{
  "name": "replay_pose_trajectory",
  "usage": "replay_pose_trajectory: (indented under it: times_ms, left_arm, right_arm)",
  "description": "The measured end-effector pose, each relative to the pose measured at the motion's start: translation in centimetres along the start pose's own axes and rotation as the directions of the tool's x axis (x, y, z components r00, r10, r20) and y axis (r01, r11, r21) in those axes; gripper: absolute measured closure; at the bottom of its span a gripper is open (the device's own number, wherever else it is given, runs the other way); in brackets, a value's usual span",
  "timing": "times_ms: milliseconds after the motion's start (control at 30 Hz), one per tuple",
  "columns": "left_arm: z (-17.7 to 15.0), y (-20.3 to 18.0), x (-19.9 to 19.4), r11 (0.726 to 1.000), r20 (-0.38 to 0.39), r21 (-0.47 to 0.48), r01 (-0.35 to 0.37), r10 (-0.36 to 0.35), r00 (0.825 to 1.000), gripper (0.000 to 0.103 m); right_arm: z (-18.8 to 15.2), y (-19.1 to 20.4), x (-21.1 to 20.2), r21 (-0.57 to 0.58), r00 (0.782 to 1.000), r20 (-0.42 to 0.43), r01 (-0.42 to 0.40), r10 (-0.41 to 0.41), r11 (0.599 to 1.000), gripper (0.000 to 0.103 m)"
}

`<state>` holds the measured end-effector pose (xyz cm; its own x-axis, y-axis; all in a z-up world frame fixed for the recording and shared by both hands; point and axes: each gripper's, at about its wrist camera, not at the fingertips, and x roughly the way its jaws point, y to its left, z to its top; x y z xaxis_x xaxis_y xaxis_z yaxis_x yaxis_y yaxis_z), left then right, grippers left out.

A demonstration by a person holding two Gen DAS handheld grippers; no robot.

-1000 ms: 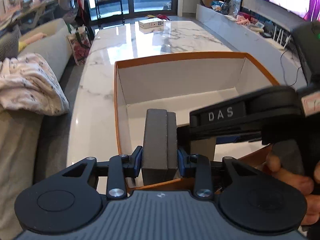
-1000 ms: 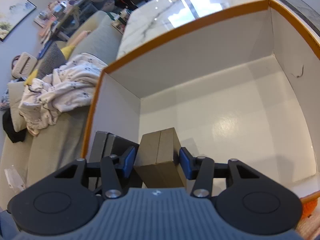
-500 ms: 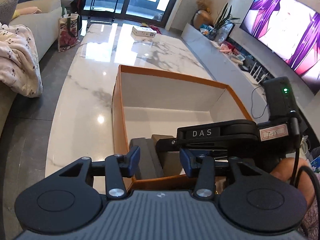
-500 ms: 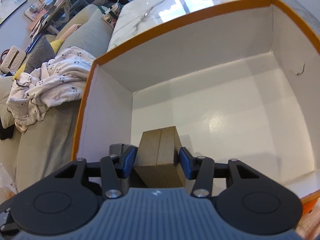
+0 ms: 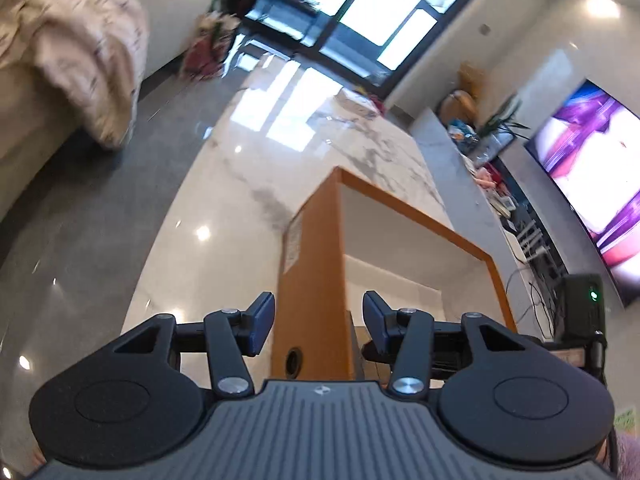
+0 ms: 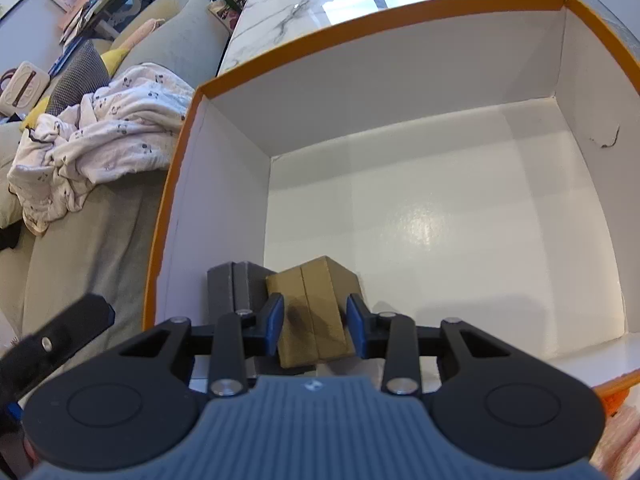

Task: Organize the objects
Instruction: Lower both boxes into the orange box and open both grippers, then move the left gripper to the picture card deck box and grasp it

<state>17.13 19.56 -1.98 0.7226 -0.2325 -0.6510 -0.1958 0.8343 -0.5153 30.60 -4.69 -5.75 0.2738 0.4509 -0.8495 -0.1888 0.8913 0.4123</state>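
Right gripper [image 6: 315, 330] closing its jaws on a tan block [image 6: 312, 312] in the near left corner of the orange box [image 6: 400, 16], grey block [image 6: 236, 288] just beside it, left gripper [image 5: 318, 322] opening, holding nothing, outside the box's left wall.

Tan block [image 6: 316, 320] beside grey block [image 6: 236, 288], in orange box [image 6: 360, 32] corner.

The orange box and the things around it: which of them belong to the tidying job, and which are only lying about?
Belong to the job:
- orange box
- brown block, between the pads of the closing right claw
- grey block, beside it in the box

Only lying about:
- patterned blanket on the sofa
- television
- potted plant
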Motion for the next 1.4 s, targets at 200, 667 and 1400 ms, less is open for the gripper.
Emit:
replay_pose_trajectory:
  times_ms: [200,667,1400]
  left_arm:
    - [-0.2,-0.4,0.1,0.999,-0.009,0.049,0.005,-0.005,1.000,0.047]
    - [-2.5,-5.0,-4.2,0.980,-0.036,0.199,-0.015,0.022,0.999,0.047]
    - [-13.4,-5.4,-8.8,0.900,-0.196,0.378,-0.217,0.307,0.931,0.046]
  right_arm:
    - [-0.2,1.0,0.4,-0.011,0.999,-0.038,-0.010,0.010,1.000,0.077]
    - [-4.2,1.1,-9.2,-0.158,0.979,0.183,-0.059,0.089,0.986,0.078]
    - [-20.7,1.7,-9.8,-0.339,0.988,0.106,-0.073,0.115,0.938,0.067]
